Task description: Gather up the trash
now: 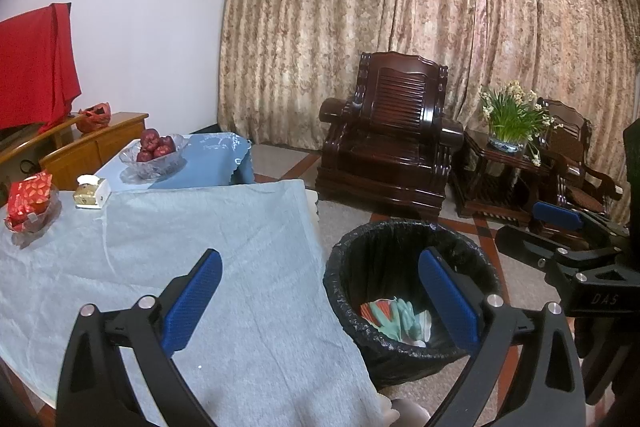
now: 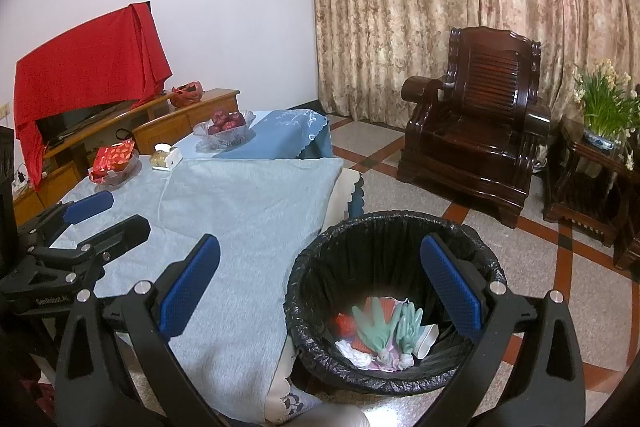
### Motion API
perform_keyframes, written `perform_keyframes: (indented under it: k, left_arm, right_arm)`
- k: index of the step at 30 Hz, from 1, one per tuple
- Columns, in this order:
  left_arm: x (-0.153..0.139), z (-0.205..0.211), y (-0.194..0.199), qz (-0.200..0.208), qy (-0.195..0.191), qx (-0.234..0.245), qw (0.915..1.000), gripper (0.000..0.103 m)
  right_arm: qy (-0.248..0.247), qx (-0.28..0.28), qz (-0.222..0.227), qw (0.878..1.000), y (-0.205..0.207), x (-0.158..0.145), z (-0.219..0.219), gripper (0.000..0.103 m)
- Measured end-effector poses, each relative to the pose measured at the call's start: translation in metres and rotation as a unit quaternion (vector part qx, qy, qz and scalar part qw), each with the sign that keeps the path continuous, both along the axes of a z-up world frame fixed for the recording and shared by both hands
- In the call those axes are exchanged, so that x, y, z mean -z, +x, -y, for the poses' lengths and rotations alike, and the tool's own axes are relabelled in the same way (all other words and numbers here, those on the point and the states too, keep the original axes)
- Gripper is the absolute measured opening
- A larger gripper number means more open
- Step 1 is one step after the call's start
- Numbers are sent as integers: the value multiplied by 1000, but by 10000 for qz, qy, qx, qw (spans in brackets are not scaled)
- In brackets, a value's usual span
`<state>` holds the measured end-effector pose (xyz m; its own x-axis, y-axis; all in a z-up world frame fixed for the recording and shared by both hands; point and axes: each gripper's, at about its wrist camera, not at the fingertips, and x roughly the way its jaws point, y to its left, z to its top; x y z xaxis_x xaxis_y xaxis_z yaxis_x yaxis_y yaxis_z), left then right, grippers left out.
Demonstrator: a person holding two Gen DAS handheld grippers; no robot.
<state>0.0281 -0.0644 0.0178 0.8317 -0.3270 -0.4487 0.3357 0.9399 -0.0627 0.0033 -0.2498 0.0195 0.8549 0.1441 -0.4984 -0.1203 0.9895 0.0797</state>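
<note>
A bin lined with a black bag stands on the floor beside the table's right edge. Inside lie green rubber gloves, red scraps and white paper. My left gripper is open and empty, straddling the table edge and the bin; it shows from the side as the left gripper over the table. My right gripper is open and empty above the bin's near-left rim, and appears as the right gripper to the right of the bin.
The table carries a grey-blue cloth, a red packet in a glass dish, a small box and a bowl of apples. A dark wooden armchair and a side table with flowers stand beyond the bin.
</note>
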Motion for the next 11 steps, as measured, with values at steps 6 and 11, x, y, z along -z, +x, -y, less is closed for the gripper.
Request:
perform_keyframes:
  k: [6, 11]
  left_arm:
    - [-1, -1, -1, -4, 10, -2, 10000, 97]
    - [-2, 0, 0, -8, 7, 0, 10000, 97]
  right_arm:
    - [-2, 5, -2, 10000, 0, 0, 0, 98]
    - [1, 4, -6, 10000, 0, -1, -1, 98]
